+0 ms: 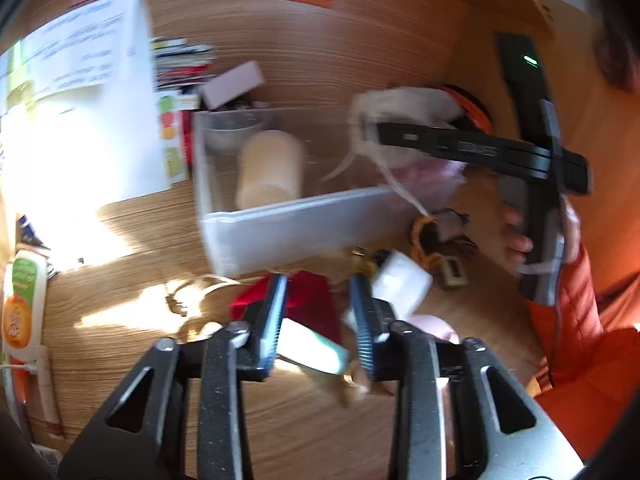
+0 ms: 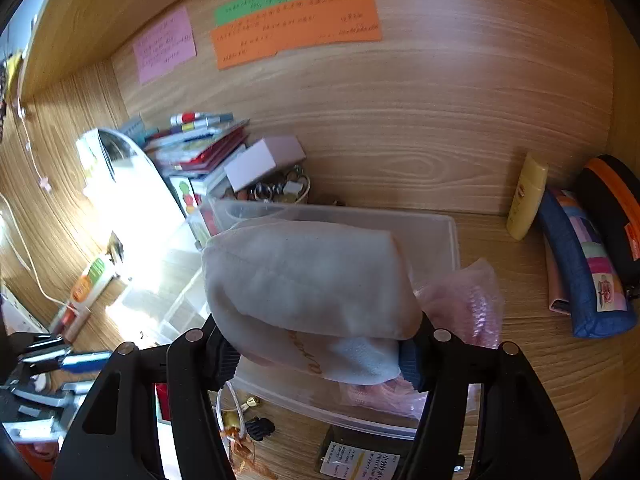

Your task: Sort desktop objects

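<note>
My right gripper point(image 2: 320, 354) is shut on a white cloth pouch point(image 2: 308, 276) and holds it over a clear plastic bin point(image 2: 448, 236). In the left wrist view the pouch point(image 1: 400, 108) hangs above the bin point(image 1: 296, 228), which holds a beige cylinder point(image 1: 272, 168) and a pink plastic bag point(image 2: 468, 300). My left gripper point(image 1: 320, 320) is open and empty, low over a red box point(image 1: 308, 300), a white tube point(image 1: 312, 348) and a white charger point(image 1: 404, 280) in front of the bin.
A stack of books and a pink box point(image 2: 264, 160) stand behind the bin. A yellow bottle point(image 2: 526, 196), a blue pencil case point(image 2: 580, 272) and a black-orange case point(image 2: 616, 208) lie at the right. Papers point(image 1: 80, 120) and an orange tube point(image 1: 22, 300) lie at the left.
</note>
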`<state>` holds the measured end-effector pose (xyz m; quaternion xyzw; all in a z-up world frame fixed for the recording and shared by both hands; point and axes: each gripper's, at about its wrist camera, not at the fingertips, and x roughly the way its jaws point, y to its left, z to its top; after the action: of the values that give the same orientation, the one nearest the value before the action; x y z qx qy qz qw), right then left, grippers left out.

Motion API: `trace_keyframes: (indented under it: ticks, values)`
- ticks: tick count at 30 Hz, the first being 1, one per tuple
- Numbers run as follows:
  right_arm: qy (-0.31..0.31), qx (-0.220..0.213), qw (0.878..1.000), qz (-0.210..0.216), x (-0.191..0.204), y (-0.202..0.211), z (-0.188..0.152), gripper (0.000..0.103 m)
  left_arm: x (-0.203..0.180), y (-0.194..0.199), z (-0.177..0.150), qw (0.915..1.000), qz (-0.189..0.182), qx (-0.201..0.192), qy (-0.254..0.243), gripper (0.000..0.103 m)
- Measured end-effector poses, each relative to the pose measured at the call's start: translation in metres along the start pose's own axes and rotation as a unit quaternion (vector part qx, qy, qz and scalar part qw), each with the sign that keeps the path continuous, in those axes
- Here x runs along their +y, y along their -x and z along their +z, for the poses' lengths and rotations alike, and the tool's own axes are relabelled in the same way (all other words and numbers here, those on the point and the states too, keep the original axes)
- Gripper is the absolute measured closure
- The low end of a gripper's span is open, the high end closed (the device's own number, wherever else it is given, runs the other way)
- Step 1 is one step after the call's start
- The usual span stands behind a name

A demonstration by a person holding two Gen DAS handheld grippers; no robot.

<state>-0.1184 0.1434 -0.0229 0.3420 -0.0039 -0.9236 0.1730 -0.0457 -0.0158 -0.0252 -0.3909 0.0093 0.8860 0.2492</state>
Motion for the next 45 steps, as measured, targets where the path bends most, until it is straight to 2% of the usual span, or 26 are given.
trace_keyframes:
  ticks: [7, 10, 19, 24, 27, 30, 34, 40, 45]
  values:
    - [0.027, 0.005, 0.999, -0.017, 0.012, -0.005, -0.006, 0.042, -0.027, -0.008, -0.002, 0.9989, -0.027, 0.014, -0.037, 0.064]
    - [0.031, 0.012, 0.999, -0.006, 0.016, -0.007, -0.008, 0.042, -0.031, -0.015, 0.000, 0.9984, -0.030, 0.018, -0.044, 0.060]
    - [0.020, 0.023, 0.999, 0.020, 0.018, -0.008, -0.009, 0.040, -0.039, -0.023, 0.006, 0.9973, -0.040, 0.024, -0.057, 0.060]
    - [0.021, 0.029, 0.999, 0.030, 0.022, -0.008, -0.010, 0.040, -0.046, -0.035, 0.004, 0.9961, -0.024, 0.038, -0.076, 0.060]
    - [0.033, 0.032, 0.999, 0.028, 0.028, -0.010, -0.012, 0.040, -0.042, -0.046, 0.004, 0.9963, -0.016, 0.051, -0.067, 0.062]
    - [0.035, 0.033, 0.998, 0.026, 0.028, -0.011, -0.012, 0.039, -0.033, -0.050, 0.008, 0.9981, -0.009, 0.046, -0.039, 0.074]
    - [0.030, 0.035, 0.999, 0.028, 0.026, -0.012, -0.011, 0.037, -0.018, -0.043, 0.011, 0.9996, 0.000, 0.028, -0.002, 0.074]
    - [0.042, 0.035, 0.998, 0.013, 0.031, -0.015, -0.013, 0.034, -0.007, -0.021, 0.013, 0.9997, 0.021, -0.005, 0.013, 0.074]
    - [0.043, 0.034, 0.998, 0.008, 0.031, -0.017, -0.013, 0.033, 0.007, -0.005, 0.024, 0.9986, 0.020, -0.024, 0.044, 0.074]
